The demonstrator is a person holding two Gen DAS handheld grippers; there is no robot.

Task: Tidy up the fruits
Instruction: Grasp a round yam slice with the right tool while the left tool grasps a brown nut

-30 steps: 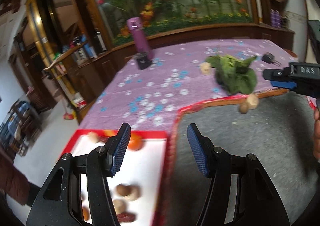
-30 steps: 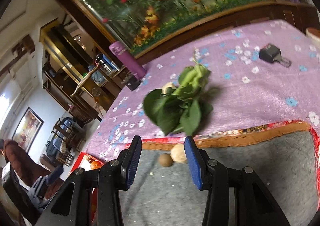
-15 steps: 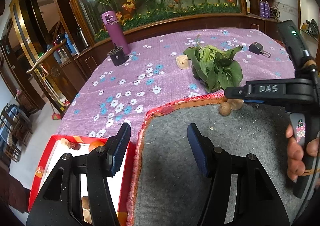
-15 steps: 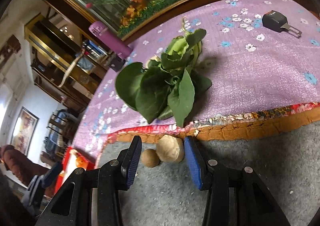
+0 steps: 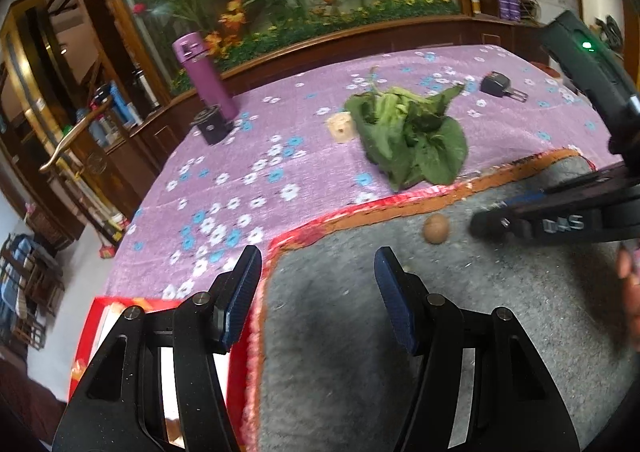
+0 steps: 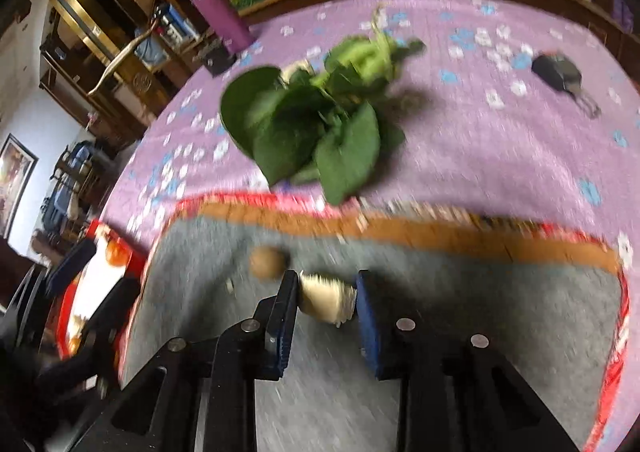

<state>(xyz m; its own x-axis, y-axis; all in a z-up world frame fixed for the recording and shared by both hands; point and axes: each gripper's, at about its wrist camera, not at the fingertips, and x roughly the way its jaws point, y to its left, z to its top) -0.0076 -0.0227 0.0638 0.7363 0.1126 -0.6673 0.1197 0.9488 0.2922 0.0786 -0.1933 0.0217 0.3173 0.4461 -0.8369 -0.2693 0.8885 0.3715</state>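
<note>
1. Right wrist view: a pale round fruit (image 6: 326, 298) is seen between the blue pads of the right gripper (image 6: 326, 306), whose jaws are closing on it, both pads appearing to touch its sides; in the left wrist view this fruit is hidden behind the right gripper (image 5: 486, 223).
2. Left wrist view: the left gripper (image 5: 316, 292) is shown with jaws released, nothing between them, above the grey mat (image 5: 360, 352).
3. Counted across both views: two small fruits on the mat, one bunch of leafy greens (image 6: 316, 119), one purple bottle (image 5: 204, 79), one key fob (image 5: 498, 85), one red tray (image 5: 86, 356).
4. The brown round fruit (image 6: 266, 262) lies at about ten o'clock of the gripped one, just beside it.
5. Both fruits are roundish and blurred, so no long axis can be told.
6. An orange fruit (image 6: 116, 254) in the tray is shown only by the right wrist view, at nine o'clock.
</note>
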